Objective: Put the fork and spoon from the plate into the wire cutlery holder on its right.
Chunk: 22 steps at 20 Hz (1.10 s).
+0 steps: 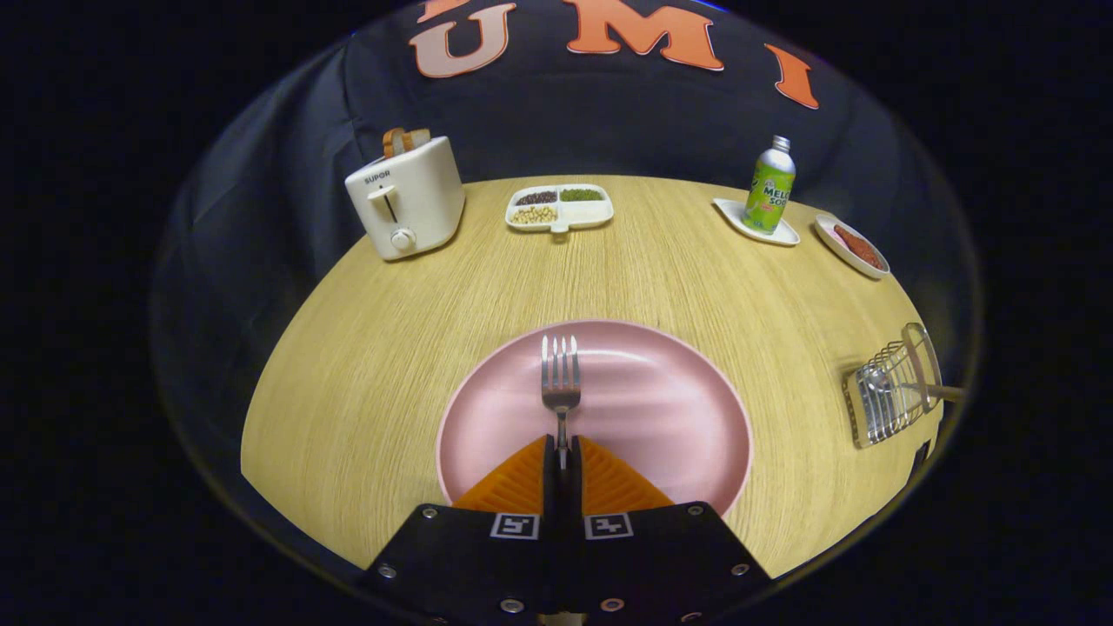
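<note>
Steel handle pinched tight in my tongs point(562, 456), both fingers pressing the fork point(561, 378), tines pointing ahead over the pink plate point(696, 435). Lift straight, keep it level, then swing right across the desk point(678, 278) to the wire cutlery holder point(891, 396), where the spoon point(878, 382) seems already in.

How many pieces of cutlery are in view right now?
2. A fork is pinched between the gripper fingers over the pink plate; a spoon stands in the wire cutlery holder.
</note>
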Available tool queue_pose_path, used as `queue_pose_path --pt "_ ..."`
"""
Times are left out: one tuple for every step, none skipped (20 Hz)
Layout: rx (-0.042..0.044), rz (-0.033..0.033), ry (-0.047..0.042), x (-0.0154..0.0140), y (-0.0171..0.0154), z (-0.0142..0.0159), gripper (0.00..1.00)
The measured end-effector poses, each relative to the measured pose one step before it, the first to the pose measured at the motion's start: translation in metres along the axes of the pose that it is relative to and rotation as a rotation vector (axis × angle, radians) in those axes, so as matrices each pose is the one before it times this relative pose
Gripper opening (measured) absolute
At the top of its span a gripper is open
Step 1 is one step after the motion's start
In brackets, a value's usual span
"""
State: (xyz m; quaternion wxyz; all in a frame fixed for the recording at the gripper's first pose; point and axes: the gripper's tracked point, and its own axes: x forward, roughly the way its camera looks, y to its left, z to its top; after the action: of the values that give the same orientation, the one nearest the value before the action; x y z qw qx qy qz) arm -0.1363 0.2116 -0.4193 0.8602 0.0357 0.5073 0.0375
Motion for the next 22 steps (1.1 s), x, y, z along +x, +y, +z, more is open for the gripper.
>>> queue_pose_path --pt "0.00046 -0.00619 -0.02551 -0.00684 -0.00769 0.01068 0.05" --pt "0.00278 -0.00675 -0.02679 -0.00724 -0.00871 0.01170 0.05" --pt "0.00773 -0.01132 -0.02615 -0.00618 -0.00924 0.01100 0.05" --pt "0.00857 -0.01104 -0.02241 -0.00746 -0.01118 0.01180 0.05" --pt "0.01110 -0.01402 -0.02455 -0.00773 -0.01248 0.01127 0.05" --pt "0.01191 -0.00981 -0.01937 -0.00624 -0.01189 0.01053 0.05" --pt "0.01163 -0.01502 -0.02510 -0.00411 -0.01185 0.00573 0.05" --pt "0.00601 -0.01290 -0.01541 -0.00640 -0.01349 0.01041 0.05" --pt "0.00710 -0.01987 -0.01506 -0.00611 -0.01625 0.00753 0.05" --pt "0.00361 -0.01774 -0.01130 -0.00495 -0.01623 0.00772 0.05" --pt "0.00348 -0.02293 -0.01112 -0.00447 -0.01716 0.00672 0.05" --pt "0.00388 -0.01179 -0.00632 -0.00421 -0.01484 0.00514 0.05" --pt "0.00303 -0.01645 -0.00213 -0.00383 -0.01502 0.00314 0.05" --pt "-0.00096 -0.01534 0.00059 -0.00232 -0.01668 0.00072 0.05" --pt "-0.00102 -0.01508 0.00358 -0.00198 -0.01453 0.00108 0.05" --pt "0.00016 -0.01391 0.00238 -0.00060 -0.01248 0.00077 0.04" --pt "-0.00363 -0.00788 0.01315 -0.00050 -0.01175 -0.00237 0.05" --pt "-0.00617 -0.01166 0.01299 -0.00038 -0.01256 -0.00290 0.05" --pt "-0.00887 -0.00976 0.01435 0.00034 -0.01150 -0.00185 0.05" --pt "-0.00798 -0.00546 0.01649 0.00150 -0.00921 -0.00228 0.05" --pt "-0.01030 0.00025 0.01775 0.00062 -0.00612 -0.00334 0.05" --pt "-0.01120 -0.00216 0.01130 0.00076 -0.00651 -0.00174 0.05"
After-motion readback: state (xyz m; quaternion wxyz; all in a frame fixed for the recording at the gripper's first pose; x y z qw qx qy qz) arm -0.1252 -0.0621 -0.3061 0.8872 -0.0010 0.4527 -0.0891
